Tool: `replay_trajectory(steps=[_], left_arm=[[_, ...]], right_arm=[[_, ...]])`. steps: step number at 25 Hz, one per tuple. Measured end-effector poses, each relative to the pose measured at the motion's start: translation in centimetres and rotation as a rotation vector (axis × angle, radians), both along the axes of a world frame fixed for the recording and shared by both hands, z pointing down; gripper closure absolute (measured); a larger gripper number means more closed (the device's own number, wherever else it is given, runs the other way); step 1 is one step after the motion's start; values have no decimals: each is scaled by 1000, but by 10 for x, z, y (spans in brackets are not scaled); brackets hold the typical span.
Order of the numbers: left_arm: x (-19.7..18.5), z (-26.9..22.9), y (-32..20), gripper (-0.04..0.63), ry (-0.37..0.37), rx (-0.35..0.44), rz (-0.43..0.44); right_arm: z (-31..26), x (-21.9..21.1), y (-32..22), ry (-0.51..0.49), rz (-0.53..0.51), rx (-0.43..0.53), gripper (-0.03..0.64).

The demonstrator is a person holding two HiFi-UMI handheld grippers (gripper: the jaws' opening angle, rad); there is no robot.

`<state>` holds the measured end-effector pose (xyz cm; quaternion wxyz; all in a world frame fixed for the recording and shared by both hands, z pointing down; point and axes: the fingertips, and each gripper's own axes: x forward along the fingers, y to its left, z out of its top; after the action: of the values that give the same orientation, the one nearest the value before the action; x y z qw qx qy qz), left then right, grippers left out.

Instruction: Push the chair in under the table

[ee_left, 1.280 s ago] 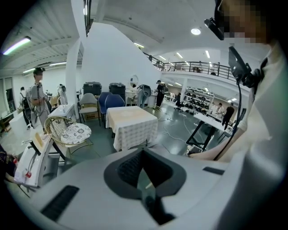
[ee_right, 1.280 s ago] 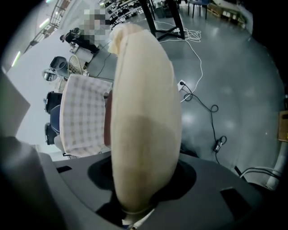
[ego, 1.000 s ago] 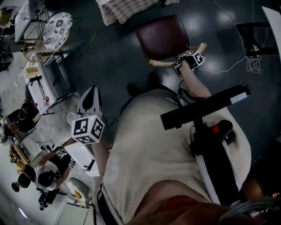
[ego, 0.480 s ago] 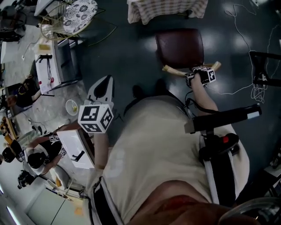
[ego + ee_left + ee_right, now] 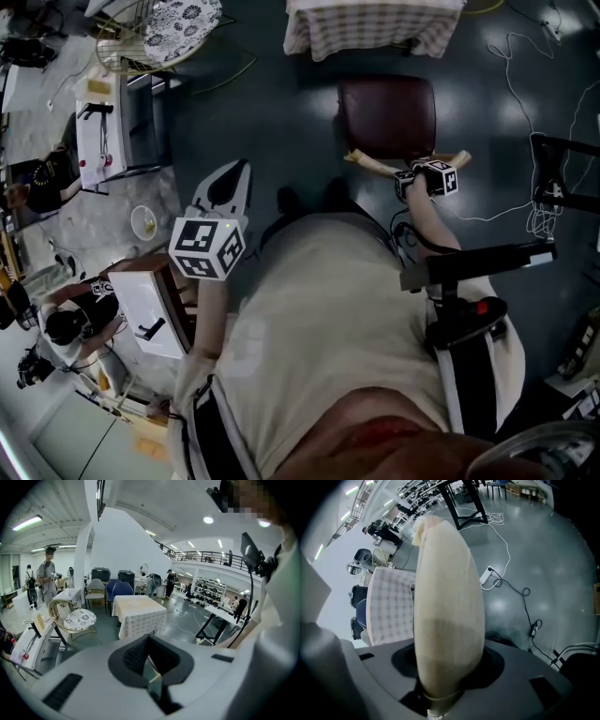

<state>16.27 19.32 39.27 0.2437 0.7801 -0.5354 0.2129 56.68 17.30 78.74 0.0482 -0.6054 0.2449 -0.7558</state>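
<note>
- Head view: a dark, glossy grey floor [image 5: 262,112] fills the room, with a white cable [image 5: 506,56] looping over it at the right. A cluttered pale bench and a round wicker seat with a patterned cushion [image 5: 178,19] are at the left.
- The square worktop under a pale checked cloth [image 5: 375,28] is at the top edge. The dark maroon padded chair [image 5: 386,117] stands just short of it, seat towards it, with a strip of floor between them.
- The right claw [image 5: 409,178] sits on the chair's pale wooden backrest rail [image 5: 373,164], towards the rail's right end. The left claw [image 5: 230,183] hangs well apart from the chair, over bare floor.
- Left gripper view: a large white hall with strip lights and a railed gallery [image 5: 211,555]. The clothed worktop [image 5: 140,613] stands ahead and the wicker seat [image 5: 75,618] to its left. The left claw [image 5: 151,667] is fully closed, pad against pad, with nothing in it.
- Right gripper view: the grey floor [image 5: 534,550] carries a cable and power strip [image 5: 490,578], and the checked cloth [image 5: 389,606] shows at the left. The rail [image 5: 447,606] fills the right claw [image 5: 443,693]. Its jaws stand fairly wide, one against each face of the rail, and have just been easing apart a little.
</note>
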Motion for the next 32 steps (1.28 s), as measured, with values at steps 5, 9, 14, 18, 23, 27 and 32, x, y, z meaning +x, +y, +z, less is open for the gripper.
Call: replay_trajectory(steps=[5, 9, 14, 18, 23, 27, 32], left_arm=[[2, 3, -1, 589, -7, -11, -10], [-6, 0, -3, 589, -10, -4, -38], [-17, -1, 2, 589, -6, 3, -81], [-14, -2, 1, 589, -3, 2, -97], [-7, -6, -7, 589, -10, 13, -101], [3, -12, -14, 589, -12, 28, -106], [9, -10, -14, 589, -20, 22, -135]], right_arm=[[0, -9, -22, -16, -33, 38, 408], [-3, -22, -37, -28, -13, 42, 407], [-3, -21, -33, -14, 11, 40, 405], [-5, -18, -36, -13, 3, 37, 407], [-5, -14, -40, -20, 10, 49, 402], [-5, -9, -44, -18, 2, 45, 402], [-3, -8, -48, -8, 23, 44, 405]])
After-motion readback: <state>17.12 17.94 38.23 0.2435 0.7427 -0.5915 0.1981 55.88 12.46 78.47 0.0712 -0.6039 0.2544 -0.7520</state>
